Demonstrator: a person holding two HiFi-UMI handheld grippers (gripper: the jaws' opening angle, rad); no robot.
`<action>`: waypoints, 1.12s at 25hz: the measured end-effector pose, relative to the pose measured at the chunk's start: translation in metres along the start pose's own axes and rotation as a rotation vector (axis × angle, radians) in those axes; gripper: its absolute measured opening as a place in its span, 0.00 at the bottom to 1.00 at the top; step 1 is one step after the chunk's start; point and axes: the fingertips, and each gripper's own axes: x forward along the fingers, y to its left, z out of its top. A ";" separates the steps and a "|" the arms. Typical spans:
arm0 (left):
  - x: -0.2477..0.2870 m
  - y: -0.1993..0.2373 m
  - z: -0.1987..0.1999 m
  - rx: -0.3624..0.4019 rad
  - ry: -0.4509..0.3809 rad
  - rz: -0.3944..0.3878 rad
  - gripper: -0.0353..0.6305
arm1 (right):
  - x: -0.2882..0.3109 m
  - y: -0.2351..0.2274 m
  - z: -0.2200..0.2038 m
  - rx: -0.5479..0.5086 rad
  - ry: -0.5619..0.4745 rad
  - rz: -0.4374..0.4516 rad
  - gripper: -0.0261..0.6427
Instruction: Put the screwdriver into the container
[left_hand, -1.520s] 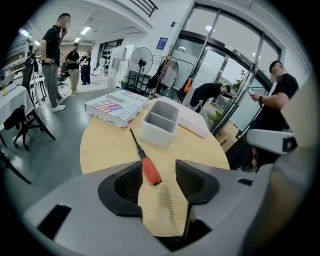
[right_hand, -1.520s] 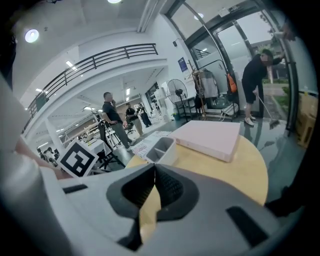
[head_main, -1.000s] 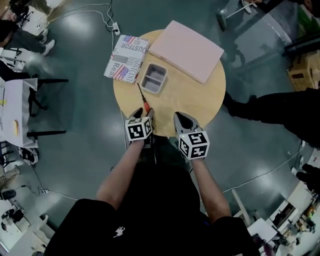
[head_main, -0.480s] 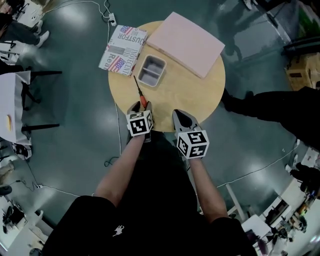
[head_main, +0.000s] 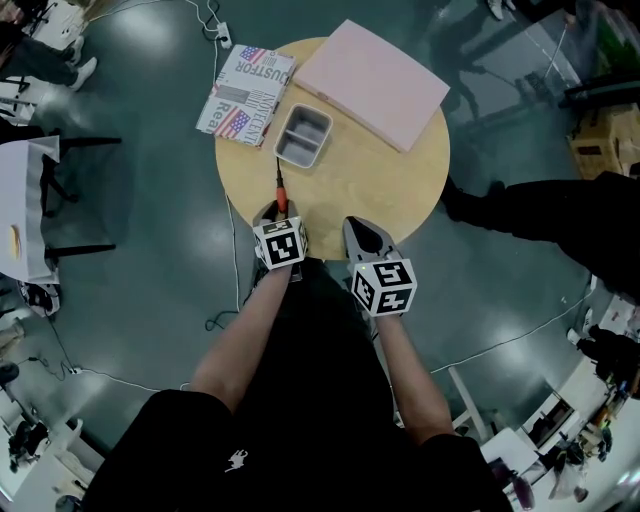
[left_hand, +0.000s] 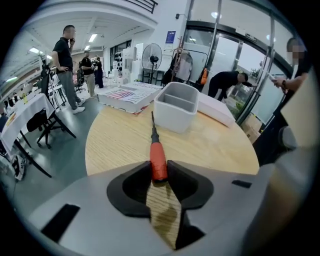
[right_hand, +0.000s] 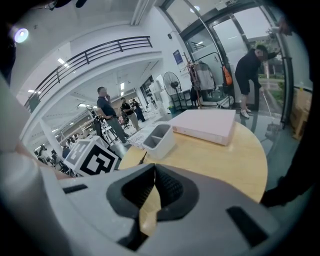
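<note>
**Round light-wood tabletop (head_main: 380, 200) with the left claw gripping the tool.**
A flat pink box (head_main: 372, 82) lies at the far edge, and near it stands the grey rectangular two-compartment container (head_main: 303, 137). The left claw (left_hand: 160, 172), its jaws having just been closing, clamps the red handle of the slim black-shafted screwdriver (left_hand: 158, 157), whose tip points at the container, just short of it. The right claw (right_hand: 152, 172) is pinched together, empty.

Legible print, one item only: the flag-printed booklet (head_main: 245, 95) at the far left edge of the bench (head_main: 350, 190). Its cover carries large letters "DUSTOR" and, lower down, a word starting "Rea". The finer lines are too small to read.
</note>
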 end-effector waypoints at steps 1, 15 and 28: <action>-0.001 0.002 0.000 -0.004 0.002 0.005 0.21 | 0.000 0.001 0.001 -0.002 -0.002 0.000 0.04; -0.037 0.037 0.018 0.001 -0.081 -0.021 0.20 | -0.003 0.023 0.035 -0.077 -0.072 0.042 0.04; -0.094 0.032 0.069 0.239 -0.171 -0.137 0.20 | -0.017 0.031 0.084 -0.166 -0.135 0.082 0.04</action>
